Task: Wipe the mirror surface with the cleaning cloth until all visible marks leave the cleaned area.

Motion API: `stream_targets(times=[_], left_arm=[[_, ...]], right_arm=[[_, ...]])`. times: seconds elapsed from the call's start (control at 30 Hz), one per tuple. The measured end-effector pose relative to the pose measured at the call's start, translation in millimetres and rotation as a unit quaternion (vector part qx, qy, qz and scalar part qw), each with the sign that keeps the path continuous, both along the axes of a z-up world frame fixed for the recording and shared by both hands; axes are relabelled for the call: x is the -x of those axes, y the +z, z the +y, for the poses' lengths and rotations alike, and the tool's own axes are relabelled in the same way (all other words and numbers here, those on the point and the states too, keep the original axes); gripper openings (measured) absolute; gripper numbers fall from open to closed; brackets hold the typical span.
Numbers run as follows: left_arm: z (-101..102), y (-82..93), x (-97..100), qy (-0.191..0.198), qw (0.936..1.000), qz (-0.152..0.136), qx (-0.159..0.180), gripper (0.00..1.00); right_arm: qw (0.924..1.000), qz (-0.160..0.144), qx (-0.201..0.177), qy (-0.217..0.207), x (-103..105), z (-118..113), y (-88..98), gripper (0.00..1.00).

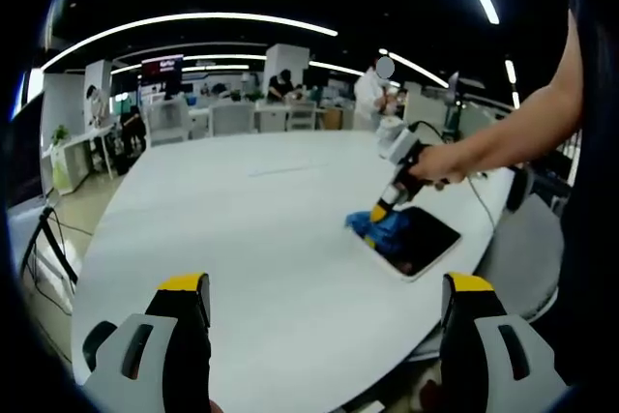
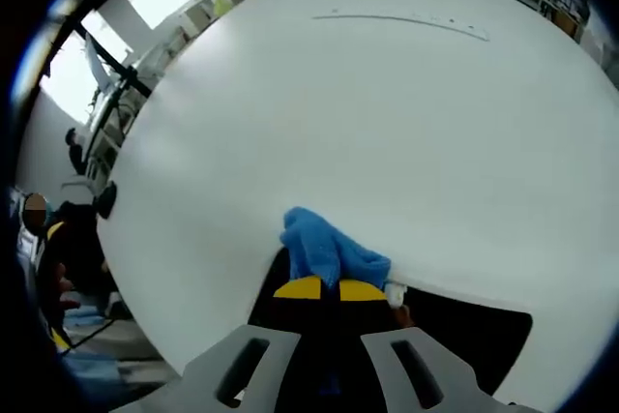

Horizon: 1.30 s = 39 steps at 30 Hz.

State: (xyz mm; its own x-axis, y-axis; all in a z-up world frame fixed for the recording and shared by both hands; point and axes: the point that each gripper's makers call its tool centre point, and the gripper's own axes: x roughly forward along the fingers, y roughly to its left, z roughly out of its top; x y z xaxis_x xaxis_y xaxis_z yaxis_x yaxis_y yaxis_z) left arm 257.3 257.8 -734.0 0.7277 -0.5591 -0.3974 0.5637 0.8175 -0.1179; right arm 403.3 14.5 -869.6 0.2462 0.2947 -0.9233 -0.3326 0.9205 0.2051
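Note:
A dark rectangular mirror point(image 1: 424, 242) with a white rim lies on the round white table point(image 1: 251, 229), at its right side. A blue cleaning cloth point(image 1: 379, 227) rests on the mirror's left end. My right gripper point(image 1: 379, 212), held by a person's hand, points down onto the cloth. In the right gripper view the yellow-tipped jaws of my right gripper point(image 2: 329, 289) are shut on the blue cloth point(image 2: 324, 249), pressed at the edge of the mirror point(image 2: 464, 336). My left gripper point(image 1: 327, 302) stands open above the table's near edge, holding nothing.
The white table point(image 2: 387, 113) stretches far beyond the mirror, with a thin seam line across it. Chairs, desks and people stand in the office behind. A person's arm point(image 1: 513, 137) reaches in from the right. Cables and a stand sit on the floor at the left.

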Motion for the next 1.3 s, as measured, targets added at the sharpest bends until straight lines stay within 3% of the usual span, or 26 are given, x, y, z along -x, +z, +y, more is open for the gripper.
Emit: stream_targets(times=[0.1, 0.43, 0.53, 0.57, 0.67, 0.8, 1.3], left_arm=[[2, -1.8, 0.5, 0.001, 1.0000, 0.001, -0.001, 1.00], [2, -3.8, 4.7, 0.005, 1.0000, 0.004, 0.001, 1.00], [-2, -4.1, 6.6, 0.006, 1.0000, 0.003, 0.004, 1.00], [-4, -4.5, 7.9, 0.004, 1.0000, 0.003, 0.006, 1.00], [-8, -4.7, 9.3, 0.000, 1.0000, 0.003, 0.006, 1.00], [-10, -3.8, 7.7, 0.001, 1.0000, 0.001, 0.007, 1.00], [-27, -2.9, 1.3, -0.009, 0.9999, -0.004, 0.011, 1.00]], right_arm=[[1.0000, 0.004, -0.003, -0.005, -1, -9, 0.1, 0.00], [1.0000, 0.005, 0.000, 0.006, 1, -4, 0.6, 0.00], [0.9987, -0.030, 0.026, 0.031, 1, -4, 0.1, 0.00], [0.9974, -0.045, 0.032, 0.048, 4, -3, 0.9, 0.00], [0.9991, -0.036, 0.009, 0.020, 16, -1, 2.4, 0.00], [0.9983, -0.050, 0.007, 0.028, 32, 0, 2.8, 0.00], [0.9974, -0.043, -0.016, 0.056, 98, 6, 2.5, 0.00]])
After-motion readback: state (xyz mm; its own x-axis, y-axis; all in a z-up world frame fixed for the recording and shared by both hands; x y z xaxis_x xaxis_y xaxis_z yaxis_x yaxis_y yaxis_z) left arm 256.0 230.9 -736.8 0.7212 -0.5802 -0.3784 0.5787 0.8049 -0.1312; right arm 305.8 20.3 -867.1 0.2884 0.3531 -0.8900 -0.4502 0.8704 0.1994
